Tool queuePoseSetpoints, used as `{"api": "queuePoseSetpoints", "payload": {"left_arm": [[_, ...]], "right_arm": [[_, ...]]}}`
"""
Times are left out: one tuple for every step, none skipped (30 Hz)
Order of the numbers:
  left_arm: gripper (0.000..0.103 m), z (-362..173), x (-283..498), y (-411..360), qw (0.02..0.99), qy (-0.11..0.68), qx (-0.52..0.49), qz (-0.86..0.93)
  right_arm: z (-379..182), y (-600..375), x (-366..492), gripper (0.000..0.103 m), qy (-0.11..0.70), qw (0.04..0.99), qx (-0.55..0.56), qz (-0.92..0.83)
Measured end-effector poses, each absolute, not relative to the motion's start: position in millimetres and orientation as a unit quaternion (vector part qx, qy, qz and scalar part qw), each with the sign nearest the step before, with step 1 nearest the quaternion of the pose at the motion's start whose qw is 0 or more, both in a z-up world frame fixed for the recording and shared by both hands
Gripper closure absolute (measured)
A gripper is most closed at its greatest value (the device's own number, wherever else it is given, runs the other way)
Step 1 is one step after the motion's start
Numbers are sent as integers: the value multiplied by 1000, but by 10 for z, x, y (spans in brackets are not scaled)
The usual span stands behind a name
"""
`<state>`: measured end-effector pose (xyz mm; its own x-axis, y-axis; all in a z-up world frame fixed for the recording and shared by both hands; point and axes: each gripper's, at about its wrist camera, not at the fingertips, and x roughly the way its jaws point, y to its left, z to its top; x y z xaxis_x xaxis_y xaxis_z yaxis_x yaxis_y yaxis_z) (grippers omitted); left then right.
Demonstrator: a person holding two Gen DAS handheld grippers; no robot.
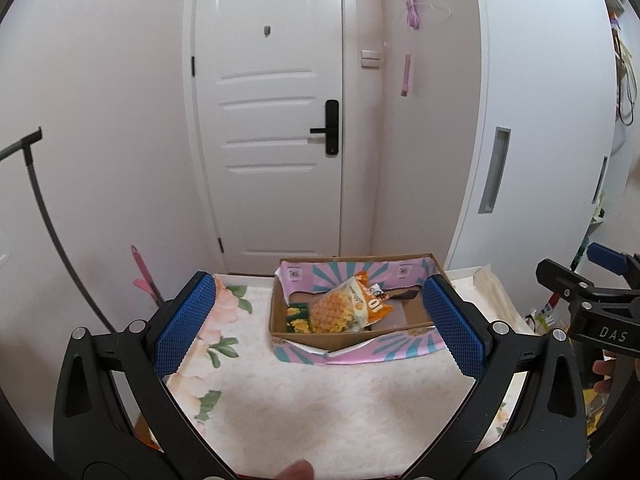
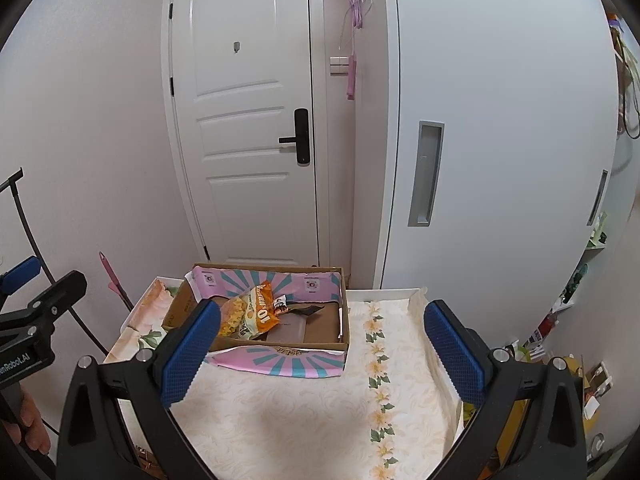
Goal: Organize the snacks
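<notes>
A crinkly snack bag is seen in the cardboard box at frame centre, both the left gripper and right gripper spread wide and empty. Light, soft and slippery, it is best pinched at a sealed edge.

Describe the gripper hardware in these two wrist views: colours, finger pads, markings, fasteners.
Both the left gripper and right gripper share one build: black plastic forked frames with triangular cut-outs, silver round fasteners at the joints, and blue diamond-textured finger pads. Seen from the side, one body reads "DAS" in white, the other "...nRobot.AI". Bare fingers grip the handle; no cables or sleeves are visible.
</notes>
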<state>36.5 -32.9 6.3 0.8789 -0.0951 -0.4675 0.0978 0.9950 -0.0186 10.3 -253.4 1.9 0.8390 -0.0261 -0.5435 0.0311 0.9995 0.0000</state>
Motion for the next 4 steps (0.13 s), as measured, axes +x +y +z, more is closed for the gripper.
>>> {"api": "queuePoseSetpoints", "payload": {"left_arm": [[0,49,390,-310,969,242,1,-50],[0,43,421,-320,969,244,0,-50],[0,37,453,-318,968,245,-1,-50],[0,26,491,-311,968,247,-2,-49]], "right_arm": [[14,-2536,124,2,284,959,4,-15],[8,-2540,145,2,285,958,4,-14],[0,-2542,165,2,287,958,3,-13],[-10,-2546,195,2,288,958,3,-13]]}}
